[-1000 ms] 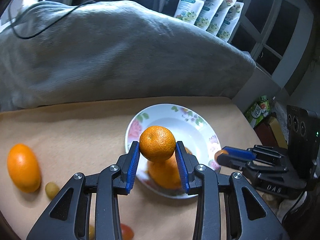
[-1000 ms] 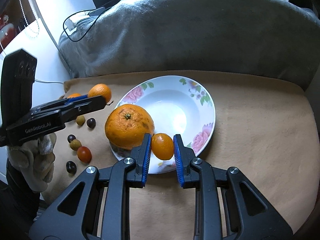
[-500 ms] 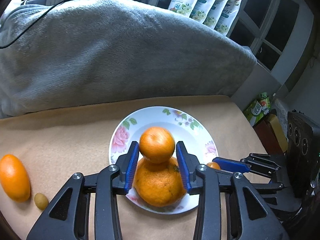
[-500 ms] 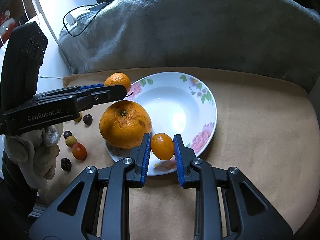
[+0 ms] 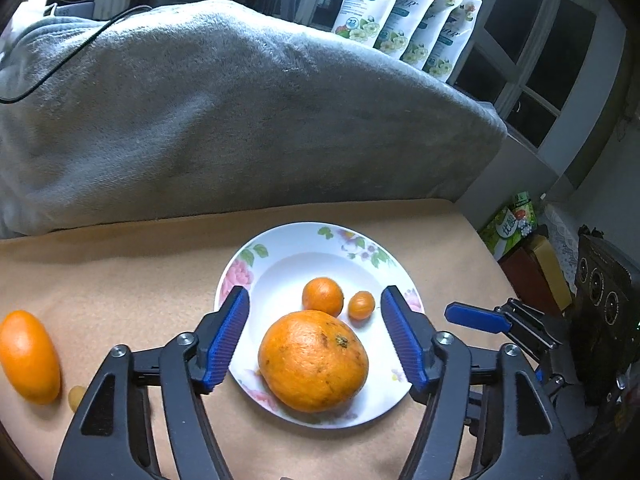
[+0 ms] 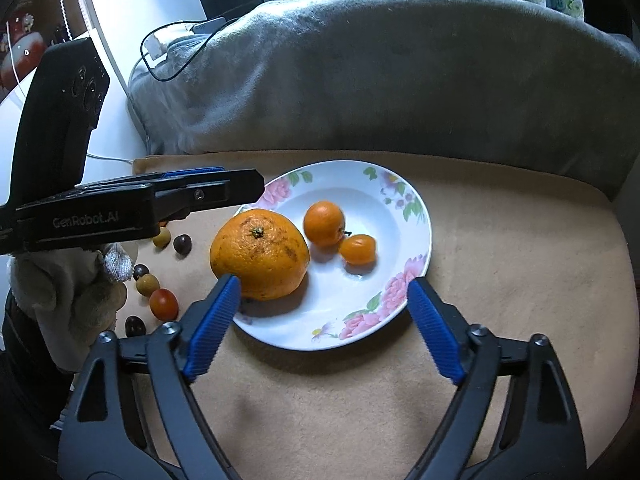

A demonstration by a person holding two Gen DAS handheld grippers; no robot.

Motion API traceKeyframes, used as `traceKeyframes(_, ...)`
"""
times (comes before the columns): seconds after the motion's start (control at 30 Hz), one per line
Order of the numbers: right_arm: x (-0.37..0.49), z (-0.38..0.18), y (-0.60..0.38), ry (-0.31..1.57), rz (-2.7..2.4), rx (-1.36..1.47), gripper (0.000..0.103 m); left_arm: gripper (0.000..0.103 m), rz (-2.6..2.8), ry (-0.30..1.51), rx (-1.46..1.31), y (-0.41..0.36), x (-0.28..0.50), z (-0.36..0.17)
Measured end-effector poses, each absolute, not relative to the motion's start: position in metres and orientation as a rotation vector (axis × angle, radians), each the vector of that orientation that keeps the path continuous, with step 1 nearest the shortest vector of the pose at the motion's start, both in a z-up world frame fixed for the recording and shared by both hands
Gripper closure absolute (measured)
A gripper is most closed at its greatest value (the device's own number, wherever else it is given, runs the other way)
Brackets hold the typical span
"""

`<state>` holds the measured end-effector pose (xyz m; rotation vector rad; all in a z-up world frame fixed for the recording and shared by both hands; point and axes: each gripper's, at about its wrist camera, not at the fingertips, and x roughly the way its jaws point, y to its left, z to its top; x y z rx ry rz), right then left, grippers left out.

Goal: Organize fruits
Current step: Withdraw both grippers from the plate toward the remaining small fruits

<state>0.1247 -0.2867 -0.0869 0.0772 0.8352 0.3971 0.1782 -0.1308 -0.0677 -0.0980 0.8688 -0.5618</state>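
Note:
A white floral plate (image 5: 280, 248) (image 6: 416, 216) sits on the tan cloth. In it lie a large orange (image 5: 313, 361) (image 6: 259, 254), a small mandarin (image 5: 323, 296) (image 6: 324, 223) and a kumquat (image 5: 361, 306) (image 6: 358, 249). My left gripper (image 5: 316, 340) is open and empty, its jaws standing wide either side of the large orange, above the plate. My right gripper (image 6: 324, 328) is open and empty over the plate's near rim. Each gripper shows in the other's view, the right one (image 5: 476, 317) and the left one (image 6: 200, 194).
An oblong orange fruit (image 5: 29, 357) and a small yellow fruit (image 5: 76, 397) lie left of the plate. A cherry tomato (image 6: 163, 303) and several small dark and yellow fruits (image 6: 147, 284) lie there too. A grey blanket (image 5: 224, 120) rises behind. Pouches (image 5: 404, 20) stand at the back.
Both grippers have opened and let go: the mandarin from the left and the kumquat from the right now lie in the plate. Both grippers have drawn back a little.

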Motion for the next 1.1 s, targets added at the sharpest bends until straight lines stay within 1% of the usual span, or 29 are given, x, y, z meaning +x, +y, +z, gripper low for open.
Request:
traceKeyframes(0.27, 0.115, -0.081, -0.282, 0.822, 0.406, 0.064, 0.013, 0.032, -0.557, 0.85, -0.107, -0.125, 0.172, -0.056)
traceKeyframes(0.5, 0.099, -0.066, -0.273, 0.783, 0.442, 0.074, 0.013, 0.032, -0.542, 0.804, -0.099, -0.104, 0.157, -0.041)
traceKeyframes(0.87, 0.074, -0.052, -0.238, 0.744, 0.523, 0.022, 0.013, 0.032, -0.456, 0.731, -0.095, -0.04, 0.131, -0.02)
traceKeyframes(1.1, 0.069, -0.055, -0.217, 0.757, 0.576, 0.017, 0.013, 0.032, -0.386, 0.734, -0.11, -0.002, 0.118, -0.025)
